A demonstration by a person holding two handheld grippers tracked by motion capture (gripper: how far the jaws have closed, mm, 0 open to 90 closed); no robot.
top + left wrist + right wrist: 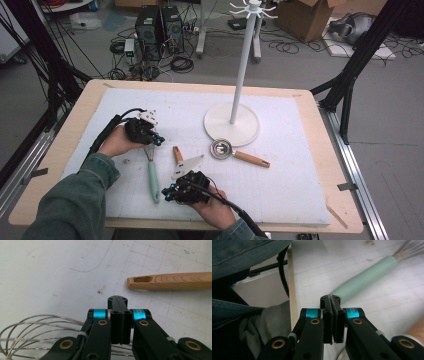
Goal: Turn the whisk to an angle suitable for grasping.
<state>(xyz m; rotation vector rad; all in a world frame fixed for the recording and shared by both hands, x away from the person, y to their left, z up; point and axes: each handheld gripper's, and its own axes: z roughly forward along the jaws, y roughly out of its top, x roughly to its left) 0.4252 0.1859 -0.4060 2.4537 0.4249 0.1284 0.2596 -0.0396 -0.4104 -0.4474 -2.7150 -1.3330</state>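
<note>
With both pairs of jaws closed and empty, we open the left gripper (pixel 159 140) over the whisk (pixel 153 176), the right gripper (pixel 169 193) clear.

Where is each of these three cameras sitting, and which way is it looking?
High view: above the person's side, looking forward and down on the table; sleeves, both hands, left gripper and right gripper show.
Left gripper view: rides the left gripper, looking along its shut jaws at the mat, whisk wires and a wooden handle.
Right gripper view: rides the right gripper, facing the table edge; shut jaws, a sleeve, the whisk's green handle.
Shared: the whisk appears in all three.
</note>
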